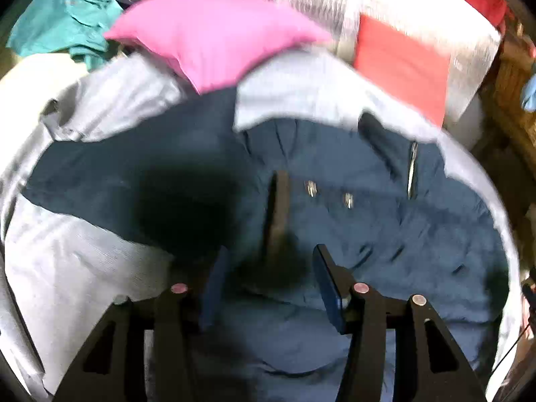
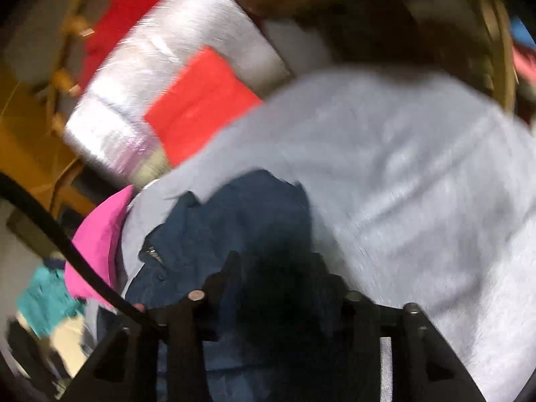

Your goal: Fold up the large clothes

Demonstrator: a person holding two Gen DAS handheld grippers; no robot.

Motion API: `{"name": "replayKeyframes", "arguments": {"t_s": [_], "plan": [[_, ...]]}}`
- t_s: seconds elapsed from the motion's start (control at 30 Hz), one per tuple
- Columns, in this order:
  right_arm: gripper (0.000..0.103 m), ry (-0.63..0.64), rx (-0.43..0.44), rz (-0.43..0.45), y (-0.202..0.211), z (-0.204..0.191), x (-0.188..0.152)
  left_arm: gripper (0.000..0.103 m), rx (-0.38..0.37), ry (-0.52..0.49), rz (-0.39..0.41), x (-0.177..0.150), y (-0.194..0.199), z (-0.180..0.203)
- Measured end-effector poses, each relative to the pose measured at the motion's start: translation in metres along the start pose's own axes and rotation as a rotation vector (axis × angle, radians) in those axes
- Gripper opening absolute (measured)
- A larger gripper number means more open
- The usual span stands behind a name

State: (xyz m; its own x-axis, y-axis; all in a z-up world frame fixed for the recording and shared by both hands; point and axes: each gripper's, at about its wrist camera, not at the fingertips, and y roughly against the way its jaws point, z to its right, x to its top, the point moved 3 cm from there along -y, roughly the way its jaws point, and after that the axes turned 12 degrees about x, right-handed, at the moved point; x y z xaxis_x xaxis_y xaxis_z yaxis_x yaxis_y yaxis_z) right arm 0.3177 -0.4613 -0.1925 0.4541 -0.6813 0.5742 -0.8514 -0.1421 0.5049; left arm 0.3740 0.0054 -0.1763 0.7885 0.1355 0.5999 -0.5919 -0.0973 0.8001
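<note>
A navy garment (image 1: pixel 368 217) with metal snaps and a zip lies spread on a light grey sheet (image 1: pixel 67 268). My left gripper (image 1: pixel 271 261) hovers just over its middle, jaws apart, nothing between the blue pads. In the blurred right wrist view, the navy garment (image 2: pixel 234 217) bunches up from the grey sheet (image 2: pixel 402 167) into my right gripper (image 2: pixel 276 268). The dark cloth fills the gap between its fingers, which look shut on it.
A pink pillow (image 1: pixel 214 33) lies beyond the garment, with a teal cloth (image 1: pixel 67 20) at the far left. A red and white folded blanket (image 1: pixel 402 57) sits at the back right beside wooden furniture (image 1: pixel 512 100). A black cable (image 2: pixel 50 227) crosses the right wrist view.
</note>
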Motion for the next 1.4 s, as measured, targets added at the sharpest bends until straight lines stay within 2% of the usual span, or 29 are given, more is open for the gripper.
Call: {"name": "replayKeyframes", "arguments": {"t_s": [0.03,0.1,0.17,0.3,0.33,0.4,0.5,0.6,0.7,0.8,0.93,1.03,1.07,1.1,1.13,1.17,1.2,1.23,1.33,1.4], "plan": [[0.047,0.035,0.018,-0.004,0.000,-0.009,-0.003,0.063,-0.001,0.019,0.023,0.002,0.006,-0.008],[0.047,0.084,0.057,-0.074,-0.013,-0.023,-0.012,0.071,0.013,0.076,0.062,0.008,0.014,-0.031],[0.046,0.113,0.071,-0.154,-0.031,-0.032,-0.027,0.073,0.038,0.154,0.090,0.011,0.021,-0.062],[0.045,0.139,0.008,-0.339,-0.073,-0.034,-0.060,0.077,0.082,0.329,0.062,0.010,0.010,-0.124],[0.045,0.138,-0.008,-0.355,-0.078,-0.032,-0.063,0.077,0.082,0.377,0.042,0.009,0.004,-0.140],[0.044,0.148,-0.014,-0.351,-0.077,-0.033,-0.062,0.077,0.080,0.461,0.004,0.007,-0.009,-0.164],[0.045,0.086,0.063,-0.316,-0.064,-0.034,-0.056,0.077,0.075,0.575,-0.023,0.002,-0.027,-0.197],[0.056,0.073,0.093,-0.270,-0.052,-0.034,-0.047,0.077,0.044,0.663,-0.028,0.002,-0.042,-0.218],[0.058,0.063,0.107,-0.241,-0.046,-0.039,-0.050,0.077,-0.024,0.740,-0.042,0.004,-0.057,-0.229],[0.058,0.059,0.109,-0.240,-0.044,-0.040,-0.049,0.077,-0.120,0.827,-0.066,0.003,-0.075,-0.240],[0.058,0.051,0.121,-0.248,-0.046,-0.040,-0.051,0.076,-0.206,0.919,-0.091,0.001,-0.097,-0.247],[0.058,0.066,0.121,-0.245,-0.046,-0.045,-0.051,0.075,-0.223,0.939,-0.086,0.005,-0.107,-0.248],[0.058,0.068,0.122,-0.244,-0.046,-0.045,-0.050,0.074,-0.228,0.942,-0.076,0.005,-0.106,-0.249],[0.058,0.067,0.124,-0.243,-0.047,-0.045,-0.050,0.067,-0.225,0.944,-0.068,0.008,-0.109,-0.249],[0.058,0.064,0.126,-0.241,-0.046,-0.044,-0.050,0.055,-0.222,0.946,-0.064,0.009,-0.110,-0.249],[0.058,0.060,0.126,-0.238,-0.045,-0.043,-0.049,0.048,-0.216,0.943,-0.058,0.012,-0.111,-0.248],[0.058,0.056,0.126,-0.234,-0.044,-0.042,-0.048,0.031,-0.214,0.934,-0.052,0.015,-0.113,-0.248],[0.058,0.052,0.127,-0.231,-0.044,-0.041,-0.047,0.022,-0.209,0.924,-0.045,0.016,-0.112,-0.248],[0.058,0.044,0.123,-0.212,-0.040,-0.038,-0.043,0.013,-0.187,0.888,-0.004,0.026,-0.098,-0.243],[0.058,0.039,0.122,-0.197,-0.036,-0.037,-0.040,0.012,-0.170,0.823,0.050,0.039,-0.077,-0.231]]}}
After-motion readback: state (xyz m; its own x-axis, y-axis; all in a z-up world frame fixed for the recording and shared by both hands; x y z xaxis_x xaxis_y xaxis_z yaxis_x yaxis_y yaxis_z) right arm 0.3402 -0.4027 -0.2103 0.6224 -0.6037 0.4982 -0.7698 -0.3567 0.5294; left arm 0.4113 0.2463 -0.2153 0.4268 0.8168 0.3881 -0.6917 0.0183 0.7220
